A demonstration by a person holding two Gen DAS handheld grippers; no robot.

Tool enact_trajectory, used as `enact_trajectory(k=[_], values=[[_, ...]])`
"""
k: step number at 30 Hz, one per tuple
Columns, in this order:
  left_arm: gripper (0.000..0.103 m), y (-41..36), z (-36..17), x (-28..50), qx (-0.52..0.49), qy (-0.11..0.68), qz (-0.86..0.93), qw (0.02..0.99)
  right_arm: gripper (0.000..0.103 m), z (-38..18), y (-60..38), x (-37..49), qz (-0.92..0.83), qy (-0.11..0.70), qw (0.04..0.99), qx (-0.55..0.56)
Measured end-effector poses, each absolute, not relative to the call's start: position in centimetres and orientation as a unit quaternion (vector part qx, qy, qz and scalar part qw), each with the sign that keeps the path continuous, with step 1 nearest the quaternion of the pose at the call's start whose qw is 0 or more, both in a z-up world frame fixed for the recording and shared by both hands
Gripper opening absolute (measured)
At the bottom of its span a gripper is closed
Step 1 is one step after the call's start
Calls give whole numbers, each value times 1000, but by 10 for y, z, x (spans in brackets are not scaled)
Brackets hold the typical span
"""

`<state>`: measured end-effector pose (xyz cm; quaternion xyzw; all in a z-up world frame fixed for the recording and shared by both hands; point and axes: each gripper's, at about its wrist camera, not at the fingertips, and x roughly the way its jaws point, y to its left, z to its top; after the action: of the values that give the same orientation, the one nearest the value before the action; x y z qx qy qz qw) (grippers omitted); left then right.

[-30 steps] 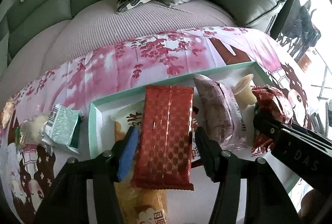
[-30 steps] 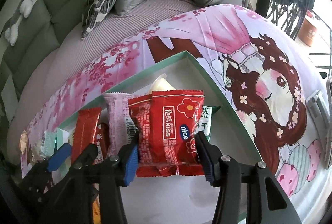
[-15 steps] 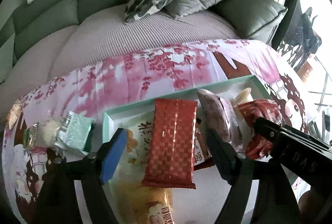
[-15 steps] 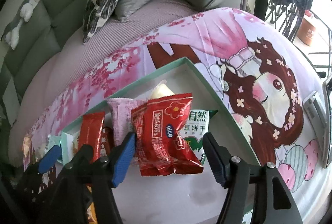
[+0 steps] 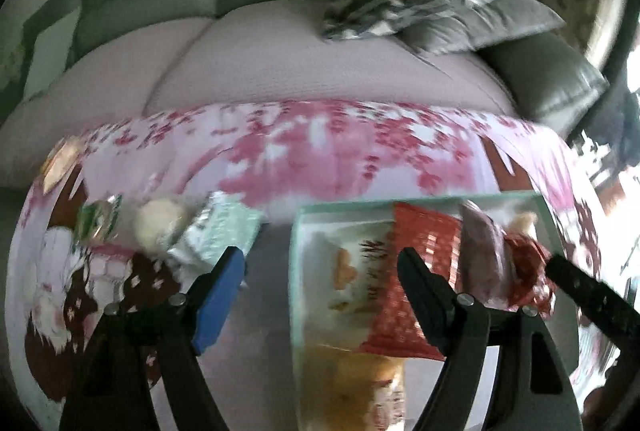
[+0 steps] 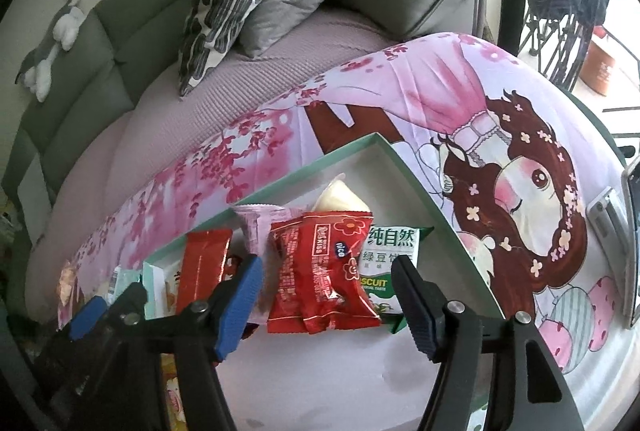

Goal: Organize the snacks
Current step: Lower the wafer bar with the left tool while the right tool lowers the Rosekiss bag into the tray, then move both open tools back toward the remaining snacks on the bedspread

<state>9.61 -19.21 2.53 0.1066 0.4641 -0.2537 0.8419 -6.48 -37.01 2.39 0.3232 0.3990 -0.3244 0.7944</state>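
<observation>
Behind the pink picture cloth on the counter sits a grey sofa, and both tools hang empty over the snacks.

Right tool has its two sides apart, with the red snack bag lying loose between them in the green tray, next to a green biscuit pack, likely just set down in a row. Left tool is also apart and holds nothing; it hangs over the tray's left edge. Beyond it a silver pack and a pale round snack wait on the cloth, outside the tray, probably next to go in.
</observation>
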Motion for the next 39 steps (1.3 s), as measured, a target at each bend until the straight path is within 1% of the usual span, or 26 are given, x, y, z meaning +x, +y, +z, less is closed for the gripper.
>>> enact_trajectory(k=[6,13,15,16,18,20,21,23,31,34,39], values=[[80,-157,19,117,43,491,-186,850,70,26,-359,-54,-310,405,804,306],[81,-134,12,124,30,505,-156,849,70,29,-337,-36,-281,415,820,278],[86,-131,11,124,34,503,-150,851,70,28,-333,-33,-277,420,821,271],[90,-129,11,124,36,503,-147,851,70,27,-332,-32,-275,422,821,269],[92,-127,11,124,33,504,-147,851,71,26,-331,-31,-273,426,820,266],[92,-127,11,125,32,502,-147,851,75,24,-330,-29,-271,430,820,263],[93,-126,11,125,34,501,-147,852,79,23,-330,-29,-270,432,820,262],[98,-127,11,125,38,498,-145,854,82,20,-328,-27,-269,436,820,257],[99,-116,8,129,36,492,-114,862,100,15,-324,-22,-254,438,826,249],[103,-108,13,131,26,482,-110,869,103,13,-323,-20,-251,438,827,249],[103,-91,17,135,9,473,-93,876,103,14,-321,-19,-255,439,827,242]])
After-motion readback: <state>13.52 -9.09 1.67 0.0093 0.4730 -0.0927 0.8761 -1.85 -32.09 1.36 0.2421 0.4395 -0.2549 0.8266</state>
